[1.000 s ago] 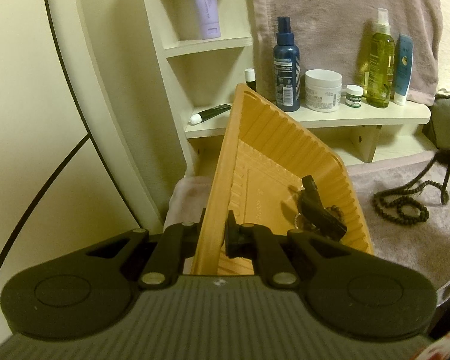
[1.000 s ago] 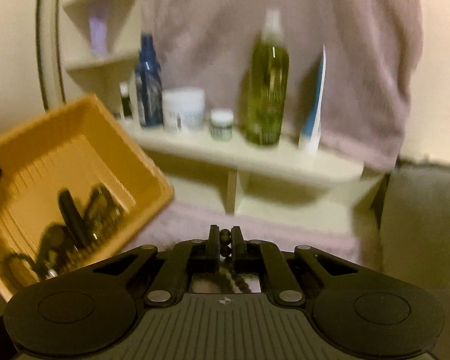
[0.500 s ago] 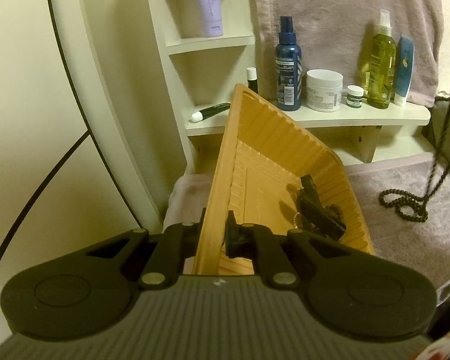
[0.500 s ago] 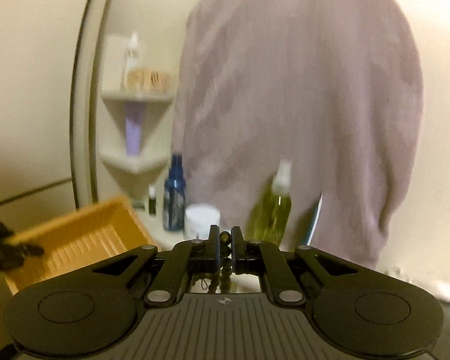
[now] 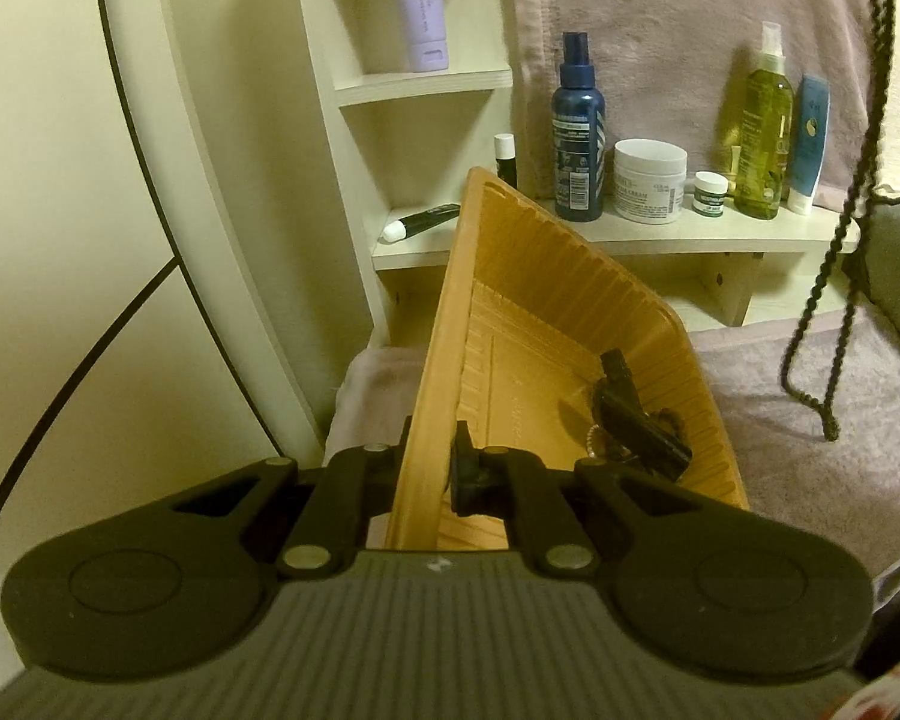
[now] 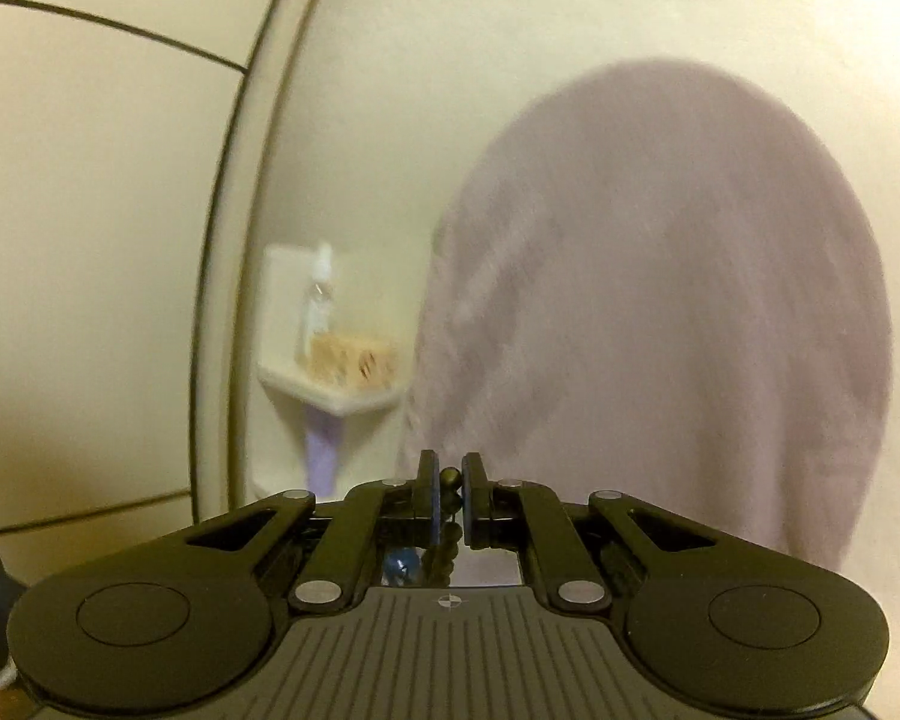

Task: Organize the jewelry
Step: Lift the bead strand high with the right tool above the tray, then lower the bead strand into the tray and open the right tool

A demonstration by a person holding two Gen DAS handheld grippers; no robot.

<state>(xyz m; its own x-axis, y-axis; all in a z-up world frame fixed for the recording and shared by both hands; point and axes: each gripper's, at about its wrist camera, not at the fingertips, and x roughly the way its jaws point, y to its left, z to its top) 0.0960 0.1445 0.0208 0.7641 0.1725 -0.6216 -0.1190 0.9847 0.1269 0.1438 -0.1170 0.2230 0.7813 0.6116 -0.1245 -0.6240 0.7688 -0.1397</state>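
My left gripper [image 5: 435,459] is shut on the near wall of an orange ribbed tray [image 5: 546,300], which it holds tilted. Dark jewelry pieces and a black clip [image 5: 636,420] lie in the tray's lower right corner. A dark beaded necklace [image 5: 834,252] hangs in a long loop at the right of the left wrist view, its lowest beads just above the towel. In the right wrist view my right gripper [image 6: 450,501] is shut on the necklace's beads [image 6: 449,477], high up and pointing at a hanging towel.
A cream shelf [image 5: 630,240] behind the tray carries a blue spray bottle [image 5: 577,132], a white jar [image 5: 650,180], a green bottle [image 5: 765,120] and a tube. A mauve towel [image 5: 810,450] covers the surface below. A curved mirror frame [image 5: 168,210] stands at the left.
My right gripper has risen with the necklace, and its view has swung up from the shelf to the wall and the hanging towel. The necklace has lifted off the surface. The left gripper and tray stayed still.
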